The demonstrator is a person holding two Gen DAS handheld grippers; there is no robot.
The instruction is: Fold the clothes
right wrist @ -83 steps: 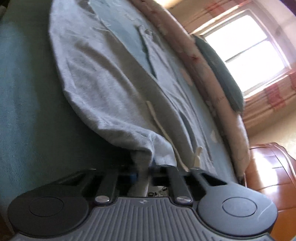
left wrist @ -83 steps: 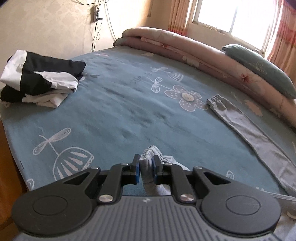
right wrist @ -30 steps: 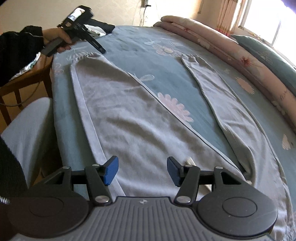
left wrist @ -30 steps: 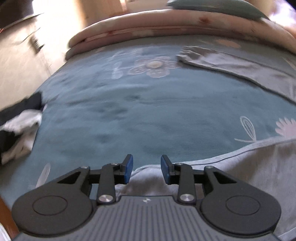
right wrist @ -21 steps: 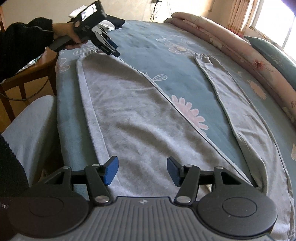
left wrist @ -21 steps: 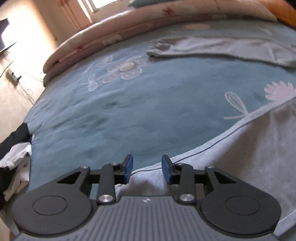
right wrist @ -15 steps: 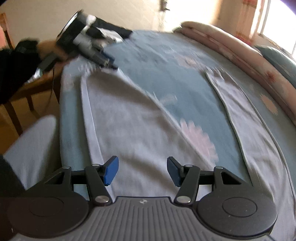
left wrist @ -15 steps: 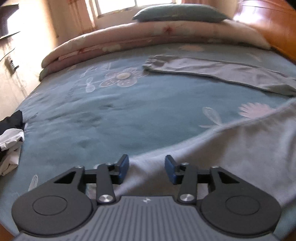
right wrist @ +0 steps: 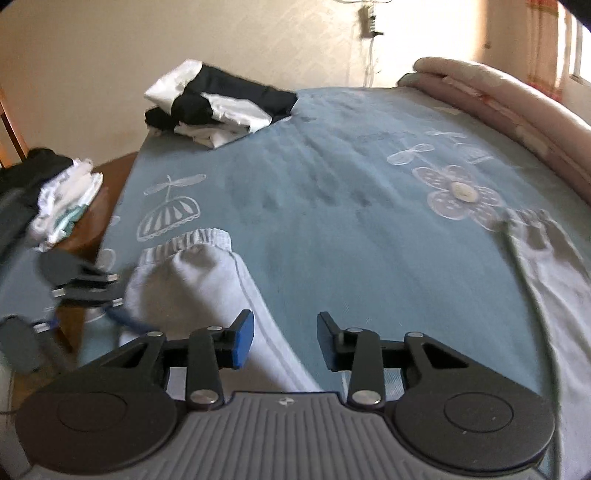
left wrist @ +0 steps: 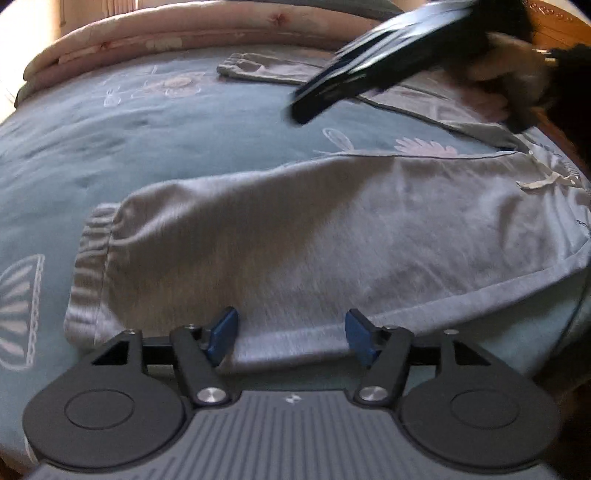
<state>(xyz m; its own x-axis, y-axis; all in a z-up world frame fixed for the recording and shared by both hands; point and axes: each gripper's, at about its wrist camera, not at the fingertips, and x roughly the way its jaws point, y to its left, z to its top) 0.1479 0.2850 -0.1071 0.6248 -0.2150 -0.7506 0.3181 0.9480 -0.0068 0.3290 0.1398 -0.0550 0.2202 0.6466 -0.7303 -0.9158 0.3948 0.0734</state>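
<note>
Grey sweatpants (left wrist: 332, 229) spread flat on the blue flower-print bed (left wrist: 147, 125), filling the middle of the left wrist view, with one leg running from the ribbed cuff (left wrist: 88, 266) at centre left to the waistband and its pale drawstring (left wrist: 543, 181) at the right edge. Second leg (left wrist: 280, 72) lying apart higher in the frame, near the rolled pink quilt (left wrist: 166, 33) along the top. Left gripper (left wrist: 291, 334) at bottom centre, blue-padded fingers (left wrist: 223, 330) spread wide and empty, poised over the near hem of the closer leg; contact with the cloth cannot be told. Right gripper, blurred and dark, crossing the upper right of that same view, gripped by a hand (left wrist: 517, 74) at the right edge. In the right wrist view, right gripper (right wrist: 286, 341) at bottom centre, fingers likewise parted and holding nothing, above bare bedding between the two legs, with the gathered cuff of the closer leg (right wrist: 192, 251) left of centre and the other leg (right wrist: 554, 280) down the right side. Folded black-and-white clothes (right wrist: 218, 107) stacked at the upper left corner of the bed; more crumpled garments (right wrist: 62, 199) on a wooden surface at the far left edge, blurred.
</note>
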